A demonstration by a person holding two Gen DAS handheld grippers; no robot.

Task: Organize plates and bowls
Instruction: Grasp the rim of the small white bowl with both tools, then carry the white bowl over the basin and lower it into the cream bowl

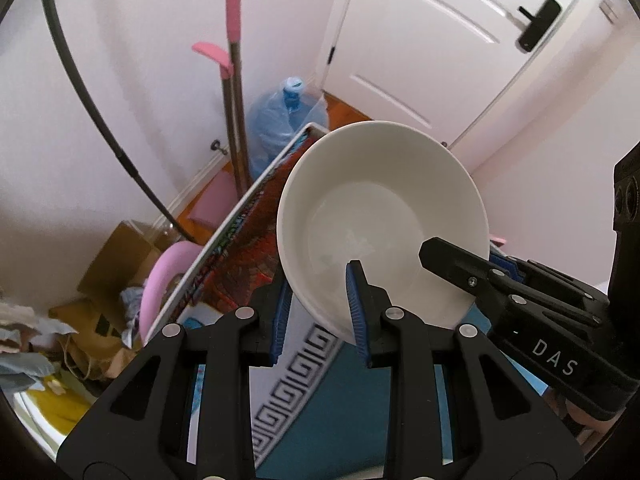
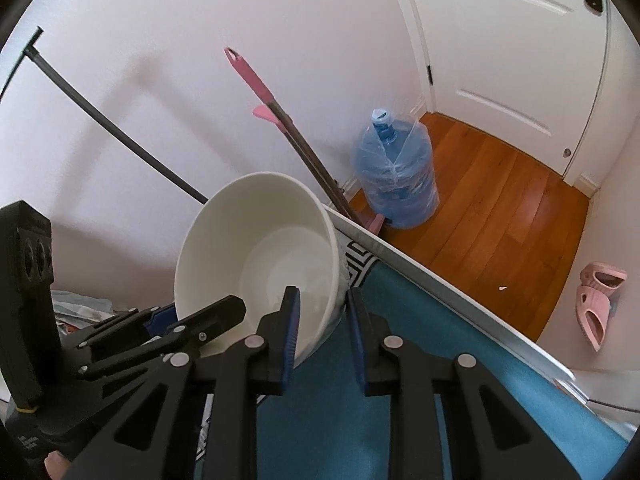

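Now empty white bowl (image 1: 380, 220) aloft, rim clamped by L gripper (image 1: 320, 312) & R gripper (image 2: 322, 320).

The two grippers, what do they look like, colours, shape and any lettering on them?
Both are matte black plastic with angular linkage arms joined by round silver pivot pins. The left gripper has black fingers faced with ribbed blue pads; the right gripper is built the same way. Seen from the left wrist view, the right gripper's body carries white lettering "DAS" and a boxy black camera housing. No cables or sleeves are visible.

Both grippers were black plastic with silver rivets and ribbed blue pads (image 1: 356, 300). The right gripper (image 1: 456, 264) bore white "DAS" lettering.
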